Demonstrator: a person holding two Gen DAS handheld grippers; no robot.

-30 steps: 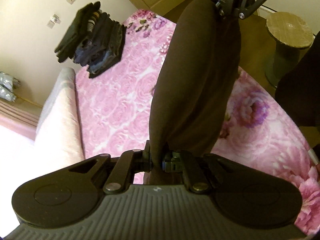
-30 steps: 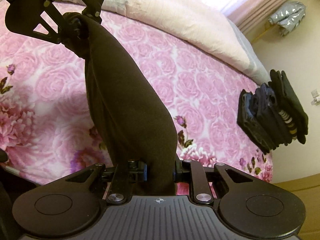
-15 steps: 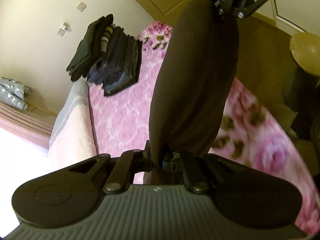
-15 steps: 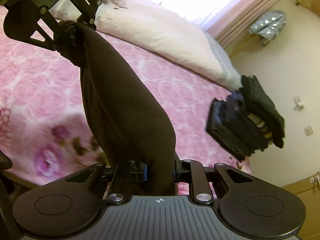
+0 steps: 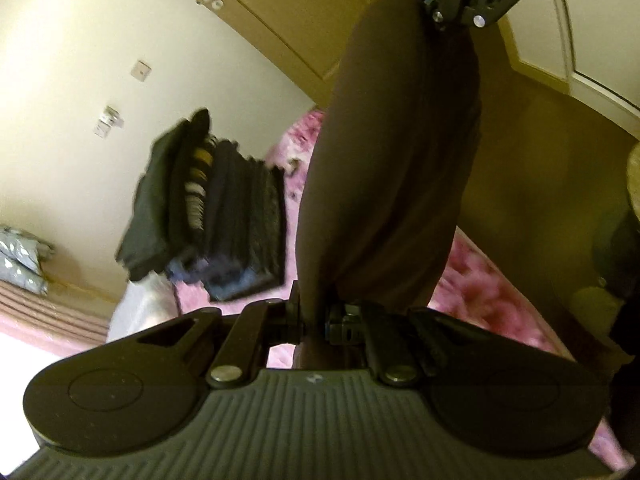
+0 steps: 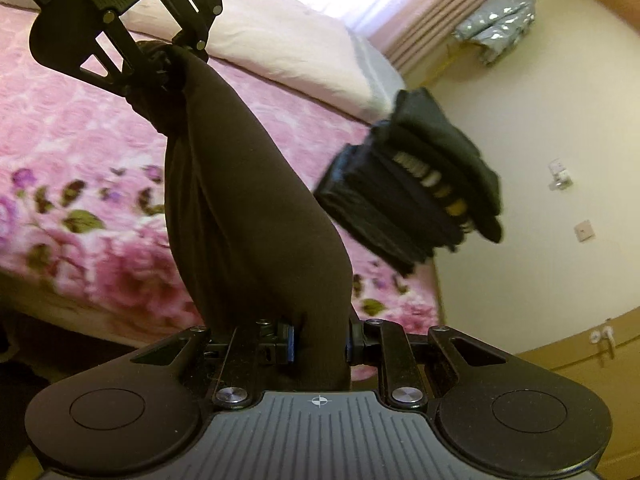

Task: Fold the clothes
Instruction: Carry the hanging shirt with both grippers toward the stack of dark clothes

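A dark brown garment hangs stretched between my two grippers above the bed. My left gripper is shut on one end of it. My right gripper is shut on the other end; the garment runs from it up to the left gripper. In the left wrist view the right gripper shows at the top, clamped on the cloth. A stack of folded dark clothes sits on the bed near the wall, and it also shows in the right wrist view.
The bed has a pink rose-print cover and a pale pillow by the window. A wooden wardrobe stands beyond the bed. A round stool is at the right edge. Silver bags lie by the curtain.
Both grippers have lifted and swung toward the folded stack with the brown garment still held between them. The stack now appears larger and closer in both views.
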